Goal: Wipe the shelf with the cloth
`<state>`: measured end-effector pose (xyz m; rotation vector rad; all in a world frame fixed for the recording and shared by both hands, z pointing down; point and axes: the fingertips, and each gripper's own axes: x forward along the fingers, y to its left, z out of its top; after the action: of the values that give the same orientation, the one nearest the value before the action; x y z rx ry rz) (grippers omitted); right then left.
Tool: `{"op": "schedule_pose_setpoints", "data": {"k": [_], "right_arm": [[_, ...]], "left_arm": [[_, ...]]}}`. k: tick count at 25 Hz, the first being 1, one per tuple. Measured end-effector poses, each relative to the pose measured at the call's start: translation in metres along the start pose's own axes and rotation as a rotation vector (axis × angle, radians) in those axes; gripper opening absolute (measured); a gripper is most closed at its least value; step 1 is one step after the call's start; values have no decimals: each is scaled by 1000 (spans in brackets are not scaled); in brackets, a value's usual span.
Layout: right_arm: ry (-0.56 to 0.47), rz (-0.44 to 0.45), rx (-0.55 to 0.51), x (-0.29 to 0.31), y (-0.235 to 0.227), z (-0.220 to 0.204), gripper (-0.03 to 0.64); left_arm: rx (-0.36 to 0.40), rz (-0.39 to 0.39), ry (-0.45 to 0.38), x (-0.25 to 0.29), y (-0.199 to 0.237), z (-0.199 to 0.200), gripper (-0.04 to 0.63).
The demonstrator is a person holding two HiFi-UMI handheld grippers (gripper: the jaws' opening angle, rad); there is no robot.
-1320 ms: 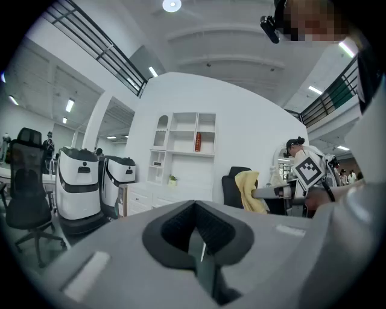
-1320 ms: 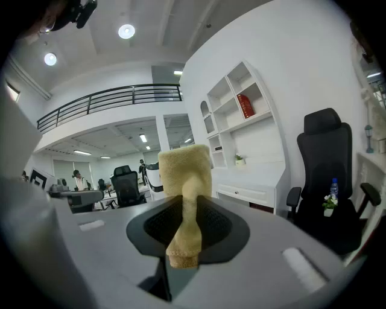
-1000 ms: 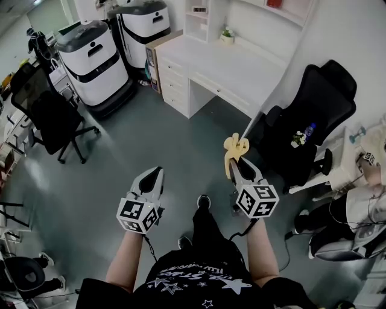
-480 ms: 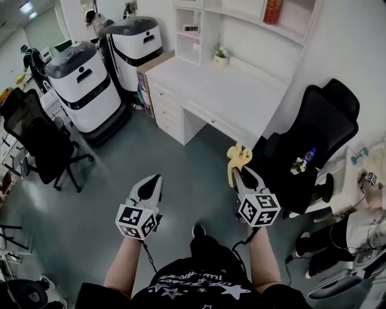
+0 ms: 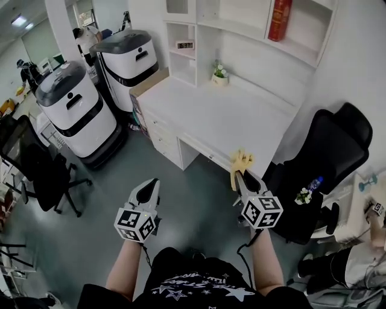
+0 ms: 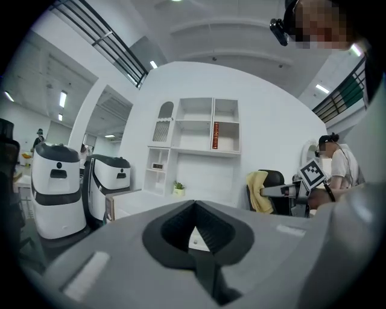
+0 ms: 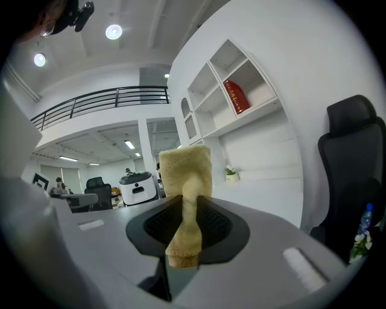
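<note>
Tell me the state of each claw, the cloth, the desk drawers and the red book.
Left claw: shut, empty.
Right claw: shut on the cloth.
Cloth: pinched, not touching the shelf.
Desk drawers: closed.
Red book: upright on the shelf.

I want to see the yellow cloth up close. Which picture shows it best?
The right gripper view: the cloth fills the middle, pinched between the right gripper's jaws. The head view shows it small, past that gripper's cube. The left gripper view shows it tiny, right of the middle.
</note>
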<state>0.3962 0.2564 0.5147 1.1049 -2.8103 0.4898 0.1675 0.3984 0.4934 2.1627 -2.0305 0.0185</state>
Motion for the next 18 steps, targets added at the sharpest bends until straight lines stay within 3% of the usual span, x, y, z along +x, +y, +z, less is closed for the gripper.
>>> {"op": "schedule_pose_setpoints", "data": {"k": [10,18], "right_arm": [[6,-92,43,92,-44,-2,103],[-78,-269,104,219,-75,50,103]], "left_arm": [[14,-119,-4,125,69,5,0],[111,-384,25,294,148,46,0]]}}
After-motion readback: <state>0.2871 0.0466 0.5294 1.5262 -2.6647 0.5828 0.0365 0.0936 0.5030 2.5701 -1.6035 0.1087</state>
